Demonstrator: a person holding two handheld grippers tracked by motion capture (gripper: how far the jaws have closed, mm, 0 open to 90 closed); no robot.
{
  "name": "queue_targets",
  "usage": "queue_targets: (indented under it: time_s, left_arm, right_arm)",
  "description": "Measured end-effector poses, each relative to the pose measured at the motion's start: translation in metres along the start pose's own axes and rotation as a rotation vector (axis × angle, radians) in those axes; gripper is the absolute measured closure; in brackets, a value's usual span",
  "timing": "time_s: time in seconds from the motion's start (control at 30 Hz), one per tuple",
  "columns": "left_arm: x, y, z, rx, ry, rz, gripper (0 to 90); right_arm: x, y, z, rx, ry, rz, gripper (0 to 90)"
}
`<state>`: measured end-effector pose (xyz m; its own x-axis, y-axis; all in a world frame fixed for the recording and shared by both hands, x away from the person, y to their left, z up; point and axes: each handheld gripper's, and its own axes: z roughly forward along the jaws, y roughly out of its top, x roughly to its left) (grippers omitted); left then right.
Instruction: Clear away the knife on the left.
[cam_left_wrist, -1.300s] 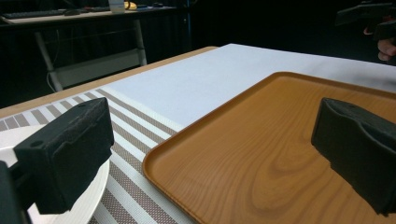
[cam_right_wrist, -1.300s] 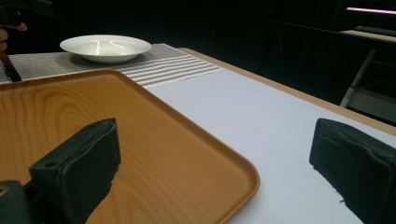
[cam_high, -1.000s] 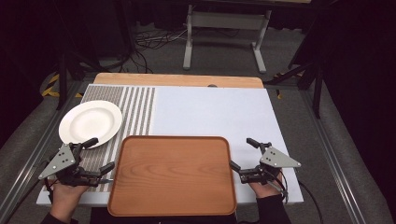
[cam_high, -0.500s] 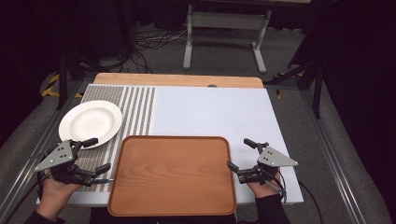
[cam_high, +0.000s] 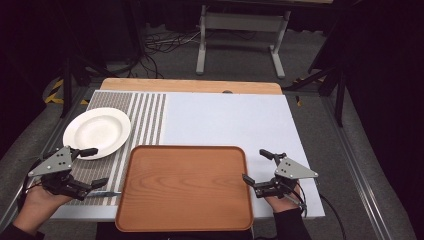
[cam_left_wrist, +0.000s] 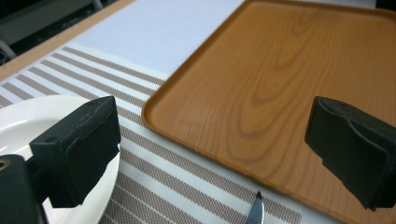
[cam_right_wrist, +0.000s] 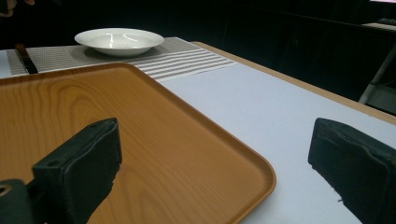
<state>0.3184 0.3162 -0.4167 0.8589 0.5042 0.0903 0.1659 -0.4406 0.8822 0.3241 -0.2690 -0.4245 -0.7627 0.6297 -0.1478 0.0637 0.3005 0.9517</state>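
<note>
Now we are holding left gripper (cam_high: 80, 169) and right gripper (cam_high: 260, 167) at opposite short edges of rectangular brown wooden tray (cam_high: 185, 186), lying flat on bench (cam_high: 225, 120) near us. Tray's long axis is running left to right, between both sets of jaws; each gripper about equally near its own edge, just beside, not touching. Both jaws are standing wide open, gripping nothing. Round white ceramic plate (cam_high: 97, 132) is sitting on striped grey placemat (cam_high: 145, 115), beyond left gripper. We are judging next move as closing inward on tray rims.
</note>
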Motion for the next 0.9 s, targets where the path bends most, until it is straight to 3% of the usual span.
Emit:
queue_targets:
  time_s: [0.1, 0.2, 0.33, 0.4, 0.83, 0.9]
  left_arm:
    - [0.002, 0.003, -0.002, 0.053, -0.017, 0.014, 4.4]
    - [0.004, 0.004, -0.004, 0.069, -0.044, 0.005, 4.5]
    - [0.008, 0.006, -0.006, 0.146, -0.09, 0.001, 4.5]
    - [0.008, 0.007, -0.007, 0.155, -0.094, 0.002, 4.6]
    - [0.022, 0.005, -0.009, 0.344, -0.138, 0.018, 7.5]
    - [0.023, 0.003, -0.006, 0.38, -0.152, 0.038, 8.5]
  right_arm:
    - [0.0, 0.0, 0.0, -0.003, 0.007, 0.006, 3.4]
    - [-0.001, 0.001, -0.001, -0.013, 0.019, 0.014, 3.4]
    - [0.0, 0.001, 0.0, -0.009, 0.024, 0.011, 3.4]
    - [0.0, 0.0, 0.0, -0.009, 0.026, 0.01, 3.4]
    - [-0.002, 0.001, 0.0, -0.036, 0.059, 0.041, 3.4]
    - [-0.003, 0.0, 0.0, -0.046, 0.066, 0.053, 3.4]
